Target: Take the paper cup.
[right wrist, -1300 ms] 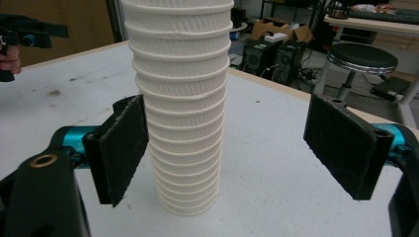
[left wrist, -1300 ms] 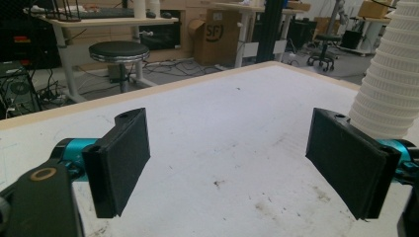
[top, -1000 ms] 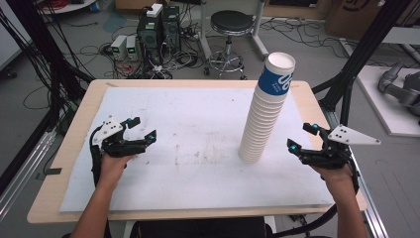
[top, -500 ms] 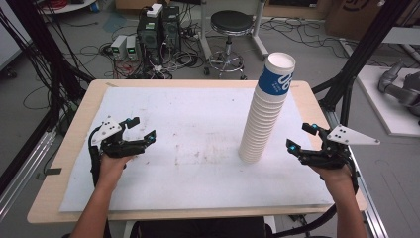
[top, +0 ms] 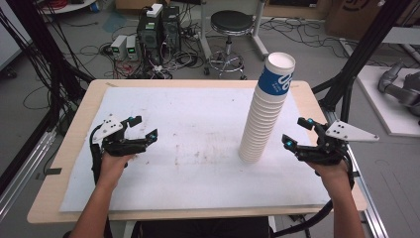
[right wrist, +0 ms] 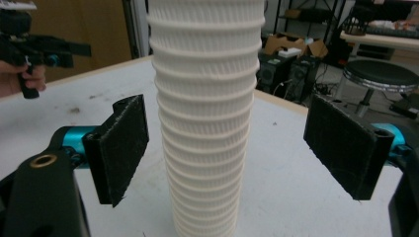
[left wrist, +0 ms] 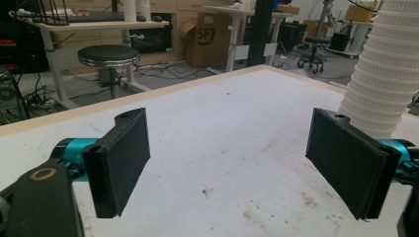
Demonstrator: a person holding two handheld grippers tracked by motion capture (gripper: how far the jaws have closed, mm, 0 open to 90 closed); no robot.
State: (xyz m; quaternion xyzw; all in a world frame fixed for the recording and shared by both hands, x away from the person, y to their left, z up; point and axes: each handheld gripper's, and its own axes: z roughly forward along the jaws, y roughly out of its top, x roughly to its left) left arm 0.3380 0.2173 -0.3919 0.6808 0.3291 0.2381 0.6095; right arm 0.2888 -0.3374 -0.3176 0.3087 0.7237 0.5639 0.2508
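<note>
2 grippers wait released: my right gripper (top: 301,134) faces the leaning cup stack (top: 266,109) on the worktop (top: 198,119), probably to steady it, my left gripper (top: 141,128) well apart.

The top of the cup stack (right wrist: 205,113) is cut off in both gripper views, and its base is cut off in the right gripper view.

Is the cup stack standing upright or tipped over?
Upright. The cup stack stands on its base on the table, leaning slightly, between the right gripper's open fingers, untouched.
</note>
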